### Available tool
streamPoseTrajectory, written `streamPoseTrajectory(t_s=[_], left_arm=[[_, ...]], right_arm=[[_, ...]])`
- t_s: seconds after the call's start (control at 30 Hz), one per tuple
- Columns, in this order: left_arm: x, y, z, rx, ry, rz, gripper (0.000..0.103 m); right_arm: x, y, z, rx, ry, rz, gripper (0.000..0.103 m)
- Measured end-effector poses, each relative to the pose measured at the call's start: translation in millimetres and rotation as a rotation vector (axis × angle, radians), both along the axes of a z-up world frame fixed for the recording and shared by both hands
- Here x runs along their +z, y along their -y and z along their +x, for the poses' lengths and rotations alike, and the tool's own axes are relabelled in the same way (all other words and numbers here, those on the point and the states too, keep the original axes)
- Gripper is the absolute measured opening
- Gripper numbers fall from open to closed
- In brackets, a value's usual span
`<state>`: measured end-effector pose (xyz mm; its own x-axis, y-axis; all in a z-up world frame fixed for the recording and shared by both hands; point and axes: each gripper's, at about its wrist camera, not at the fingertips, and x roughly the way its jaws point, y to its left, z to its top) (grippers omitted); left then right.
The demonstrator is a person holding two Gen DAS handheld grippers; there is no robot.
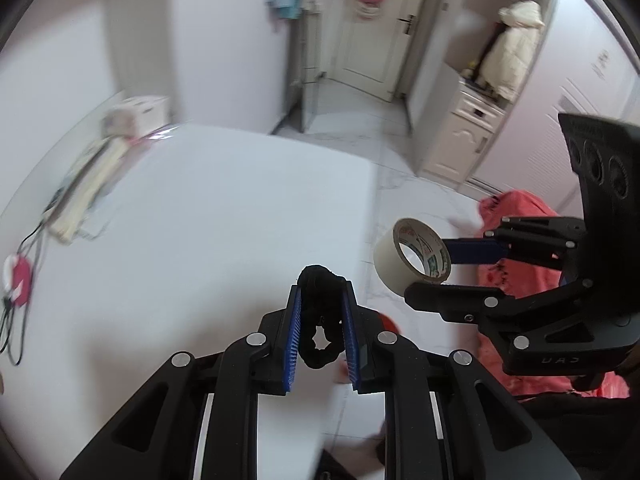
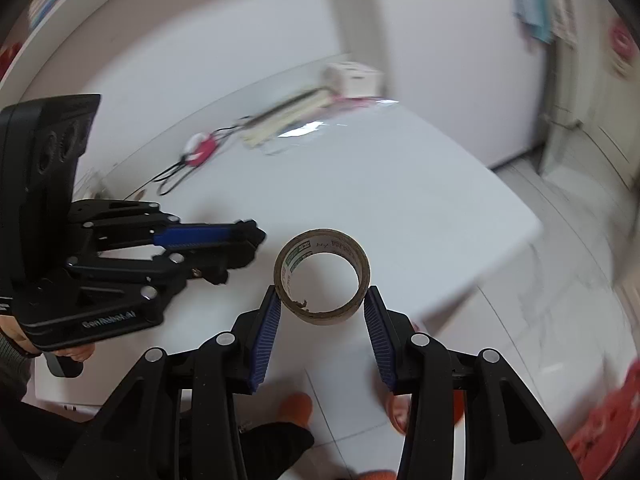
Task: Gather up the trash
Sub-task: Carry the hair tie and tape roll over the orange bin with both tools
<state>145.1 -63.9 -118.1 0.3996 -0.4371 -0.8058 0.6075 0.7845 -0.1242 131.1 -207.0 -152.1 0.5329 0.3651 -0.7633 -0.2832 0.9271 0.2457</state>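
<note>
Between right gripper pads, tape roll faces camera.

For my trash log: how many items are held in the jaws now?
2. A black hair tie in the left gripper; a tape roll in the right gripper.

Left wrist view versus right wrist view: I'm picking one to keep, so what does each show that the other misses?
Only the left wrist view shows the door, the cabinet and the black scrunchie loop inside the left gripper. Only the right wrist view shows the orange slippers on the floor. Both show the tape roll held in the right gripper, the white table and the red bag.
</note>
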Motion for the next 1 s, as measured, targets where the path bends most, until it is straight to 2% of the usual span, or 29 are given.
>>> streamPoseTrajectory(t_s=[0.1, 0.23, 0.43, 0.67, 1.0], left_arm=[[-3, 36, -9, -0.071, -0.003, 0.001, 0.021], [-16, 81, -15, -0.161, -0.029, 0.011, 0.021], [-55, 129, -8, -0.251, -0.102, 0.035, 0.021], [-118, 169, 2, -0.284, -0.201, 0.081, 0.021], [-213, 196, 19, -0.27, -0.355, 0.156, 0.021]], right_arm=[[-7, 43, -25, -0.101, -0.017, 0.01, 0.043], [-21, 79, -47, -0.197, -0.044, 0.026, 0.043], [-55, 122, -60, -0.331, -0.104, 0.056, 0.043], [-122, 155, -59, -0.452, -0.216, 0.092, 0.043], [-235, 182, -40, -0.513, -0.361, 0.11, 0.043]])
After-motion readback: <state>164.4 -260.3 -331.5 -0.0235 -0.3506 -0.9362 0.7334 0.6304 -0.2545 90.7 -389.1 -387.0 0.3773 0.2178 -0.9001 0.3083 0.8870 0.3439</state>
